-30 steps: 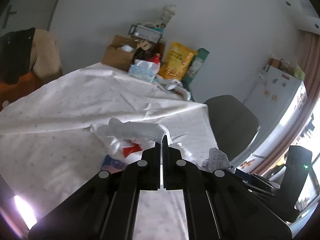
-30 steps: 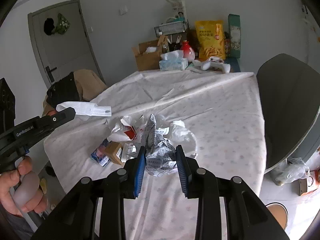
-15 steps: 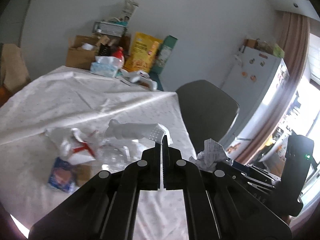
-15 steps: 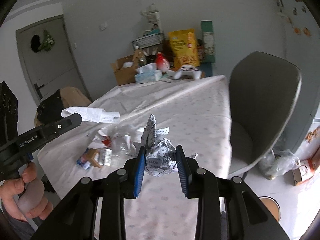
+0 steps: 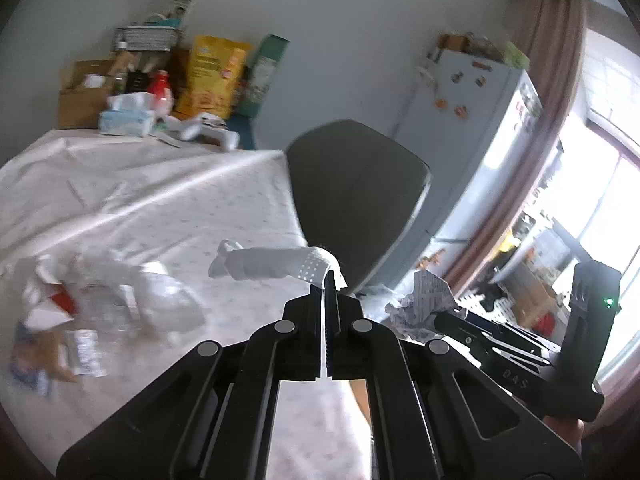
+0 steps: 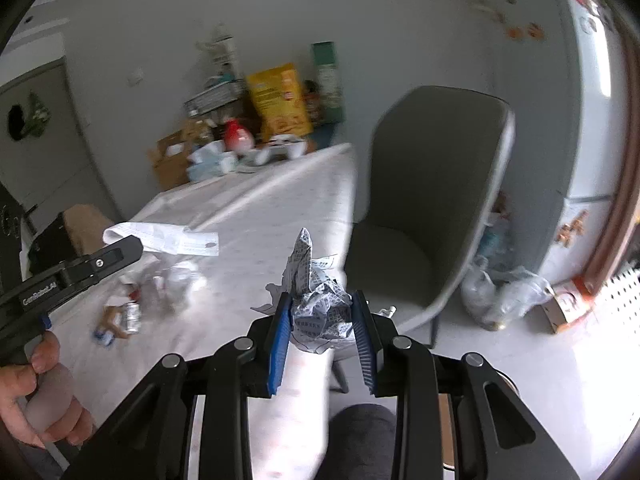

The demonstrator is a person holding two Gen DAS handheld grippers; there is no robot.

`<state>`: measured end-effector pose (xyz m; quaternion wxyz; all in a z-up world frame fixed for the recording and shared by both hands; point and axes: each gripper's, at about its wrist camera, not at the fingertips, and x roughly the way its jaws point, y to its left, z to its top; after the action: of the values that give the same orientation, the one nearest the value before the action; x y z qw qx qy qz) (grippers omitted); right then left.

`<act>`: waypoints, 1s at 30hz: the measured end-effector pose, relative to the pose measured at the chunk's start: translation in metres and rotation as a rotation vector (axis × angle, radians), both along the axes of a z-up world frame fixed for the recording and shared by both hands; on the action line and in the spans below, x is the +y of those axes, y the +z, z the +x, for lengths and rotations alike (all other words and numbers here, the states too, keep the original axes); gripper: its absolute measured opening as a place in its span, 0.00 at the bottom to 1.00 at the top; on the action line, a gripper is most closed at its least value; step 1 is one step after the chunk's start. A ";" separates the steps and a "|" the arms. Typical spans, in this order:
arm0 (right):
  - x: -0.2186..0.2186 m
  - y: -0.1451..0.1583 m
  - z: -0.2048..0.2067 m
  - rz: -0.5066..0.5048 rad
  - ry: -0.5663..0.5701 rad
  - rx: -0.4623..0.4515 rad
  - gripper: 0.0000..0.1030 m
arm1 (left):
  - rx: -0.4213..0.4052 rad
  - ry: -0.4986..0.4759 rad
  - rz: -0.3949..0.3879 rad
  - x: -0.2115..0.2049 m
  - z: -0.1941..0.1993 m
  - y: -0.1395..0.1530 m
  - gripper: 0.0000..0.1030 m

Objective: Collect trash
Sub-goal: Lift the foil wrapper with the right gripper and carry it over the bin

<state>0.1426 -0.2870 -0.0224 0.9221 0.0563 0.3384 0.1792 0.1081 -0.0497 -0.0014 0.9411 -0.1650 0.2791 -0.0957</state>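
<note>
A table under a pale dotted cloth (image 5: 160, 208) is filling the left of both views, with a grey chair (image 6: 432, 200) standing at its far corner and a pale fridge (image 5: 476, 120) rising behind that by the window. A heap of leftover trash (image 5: 100, 304) — clear plastic, red-and-white wrappers, a small packet — is lying on the cloth, well to the left of both tools and apart from them. The right gripper (image 6: 322, 330) is clamping a crumpled ball of printed paper (image 6: 318, 304) between its blue pads (image 6: 280, 332), jaws standing partly apart around the wad, which is sticking up and forward past the fingertips, lifted clear of the cloth. The left gripper (image 5: 325, 286) is pinching a flat white wrapper (image 5: 276, 264) with its jaws pressed together; the wrapper is jutting sideways to the left from the fingertips, hanging in the air above the cloth. A hand (image 6: 38, 404) is gripping the left tool's handle at the lower left edge of the right view.
</note>
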 end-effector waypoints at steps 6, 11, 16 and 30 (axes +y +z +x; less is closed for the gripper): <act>-0.041 -0.017 0.004 -0.013 -0.096 0.027 0.29 | 0.041 -0.089 0.007 -0.043 0.023 -0.012 0.02; -0.073 -0.039 0.009 -0.020 -0.167 0.073 0.29 | 0.081 -0.153 0.014 -0.079 0.041 -0.026 0.02; -0.104 -0.060 0.014 0.001 -0.231 0.113 0.29 | 0.129 -0.197 0.028 -0.105 0.056 -0.043 0.02; -0.173 -0.129 0.035 0.061 -0.361 0.236 0.30 | 0.249 -0.306 0.092 -0.172 0.098 -0.086 0.02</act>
<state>0.1775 -0.4599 -0.1510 0.8911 0.1645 0.4226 0.0136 0.2058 -0.2220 -0.0876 0.8803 -0.0884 0.4193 -0.2035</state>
